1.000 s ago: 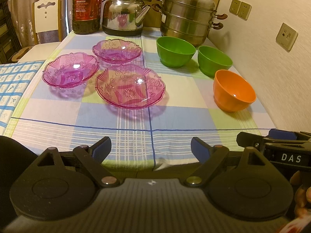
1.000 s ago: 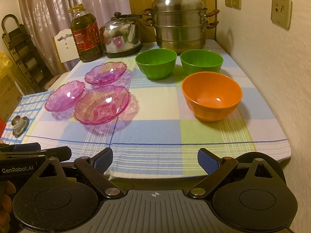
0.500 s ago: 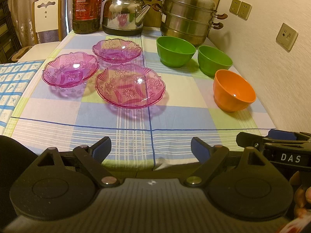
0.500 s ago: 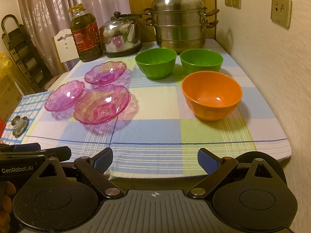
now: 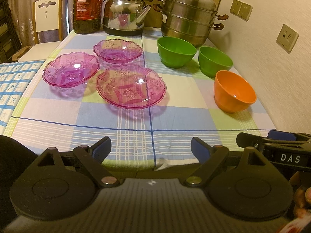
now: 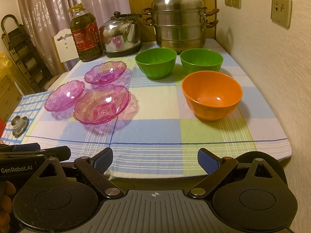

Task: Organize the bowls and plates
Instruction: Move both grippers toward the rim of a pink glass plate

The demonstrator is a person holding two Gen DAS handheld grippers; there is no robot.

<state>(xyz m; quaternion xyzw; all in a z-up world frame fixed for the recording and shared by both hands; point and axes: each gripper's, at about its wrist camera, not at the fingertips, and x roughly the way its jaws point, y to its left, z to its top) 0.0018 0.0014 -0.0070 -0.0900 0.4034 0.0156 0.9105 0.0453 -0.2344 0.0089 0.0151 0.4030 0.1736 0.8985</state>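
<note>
Three pink glass plates lie on the checked tablecloth: a near one [image 5: 131,86] [image 6: 102,103], a left one [image 5: 71,69] [image 6: 65,95] and a far one [image 5: 117,50] [image 6: 106,72]. To their right stand two green bowls [image 5: 176,51] [image 5: 214,61] [image 6: 155,63] [image 6: 201,61] and an orange bowl [image 5: 234,91] [image 6: 211,95]. My left gripper [image 5: 151,149] hovers open at the table's near edge, empty. My right gripper [image 6: 155,159] is open too, level with the near edge, nothing between its fingers. Each gripper shows at the edge of the other's view.
Along the back stand an oil bottle [image 6: 86,36], a steel kettle [image 6: 121,36] and a stacked steamer pot [image 6: 177,20]. The wall [image 6: 272,58] with sockets runs along the right. A small metal lid [image 6: 18,123] lies on the blue cloth at left; a chair [image 5: 47,17] stands behind.
</note>
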